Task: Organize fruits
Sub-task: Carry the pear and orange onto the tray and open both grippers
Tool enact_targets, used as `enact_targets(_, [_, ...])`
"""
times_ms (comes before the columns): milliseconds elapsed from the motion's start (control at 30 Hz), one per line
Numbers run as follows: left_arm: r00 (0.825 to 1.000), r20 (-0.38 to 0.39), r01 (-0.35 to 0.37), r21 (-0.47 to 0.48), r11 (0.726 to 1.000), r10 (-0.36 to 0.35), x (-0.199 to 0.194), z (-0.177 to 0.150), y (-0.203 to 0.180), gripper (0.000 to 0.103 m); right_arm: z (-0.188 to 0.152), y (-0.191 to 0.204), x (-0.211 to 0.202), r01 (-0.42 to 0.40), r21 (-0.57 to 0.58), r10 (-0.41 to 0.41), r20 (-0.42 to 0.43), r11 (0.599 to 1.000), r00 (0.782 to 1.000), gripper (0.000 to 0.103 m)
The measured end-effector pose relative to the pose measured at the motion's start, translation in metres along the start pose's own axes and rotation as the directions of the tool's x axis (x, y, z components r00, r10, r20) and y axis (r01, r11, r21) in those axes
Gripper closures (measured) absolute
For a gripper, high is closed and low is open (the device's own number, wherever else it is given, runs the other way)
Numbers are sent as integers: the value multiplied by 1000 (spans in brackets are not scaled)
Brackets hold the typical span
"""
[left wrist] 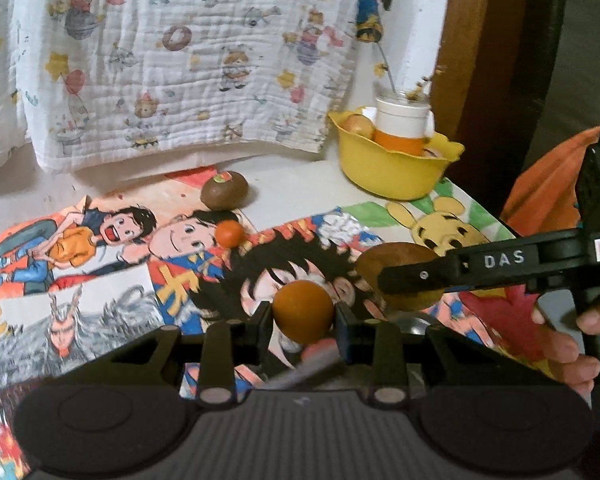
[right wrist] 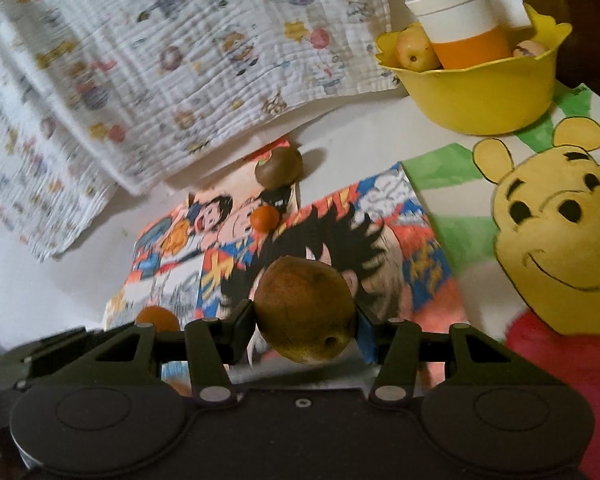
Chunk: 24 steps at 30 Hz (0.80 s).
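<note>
My left gripper (left wrist: 303, 316) is shut on an orange fruit (left wrist: 302, 311) above the cartoon mats. My right gripper (right wrist: 305, 316) is shut on a brown kiwi-like fruit (right wrist: 305, 316); it also shows in the left wrist view (left wrist: 396, 276), clamped by the right gripper's fingers (left wrist: 420, 276). A second brown kiwi with a sticker (left wrist: 224, 189) (right wrist: 279, 167) and a small orange fruit (left wrist: 229, 233) (right wrist: 265, 218) lie on the mats farther back. A yellow bowl (left wrist: 392, 172) (right wrist: 480, 96) at the back right holds an apple (right wrist: 414, 51) and an orange-and-white cup (right wrist: 464, 24).
Cartoon picture mats (left wrist: 112, 264) cover the white table. A Pooh drawing (right wrist: 556, 224) lies at the right. A printed quilted cloth (left wrist: 172, 64) hangs behind. A dark wooden post (left wrist: 492, 56) stands behind the bowl. The person's hand (left wrist: 568, 344) is at the right.
</note>
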<state>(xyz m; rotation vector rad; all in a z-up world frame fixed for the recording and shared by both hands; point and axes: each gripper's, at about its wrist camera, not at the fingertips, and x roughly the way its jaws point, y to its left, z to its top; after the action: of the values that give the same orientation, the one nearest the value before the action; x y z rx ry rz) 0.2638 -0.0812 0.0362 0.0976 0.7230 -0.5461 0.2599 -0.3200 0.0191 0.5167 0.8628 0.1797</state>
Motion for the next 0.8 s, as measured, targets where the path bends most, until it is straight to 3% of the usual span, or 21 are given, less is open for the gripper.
enact_targets(367, [999, 43, 14, -44, 999, -12, -41, -51, -26, 67, -66, 3, -44, -22, -212, 18, -17, 977, 1000, 49])
enact_targets(567, [998, 58, -25, -75, 997, 29, -66, -79, -30, 67, -99, 14, -51, -34, -328, 27, -26, 944, 999, 49])
enact_targets(800, [997, 21, -72, -119, 990, 75, -83, -110, -24, 67, -125, 24, -57, -28, -424, 23, -18, 905, 1000, 49])
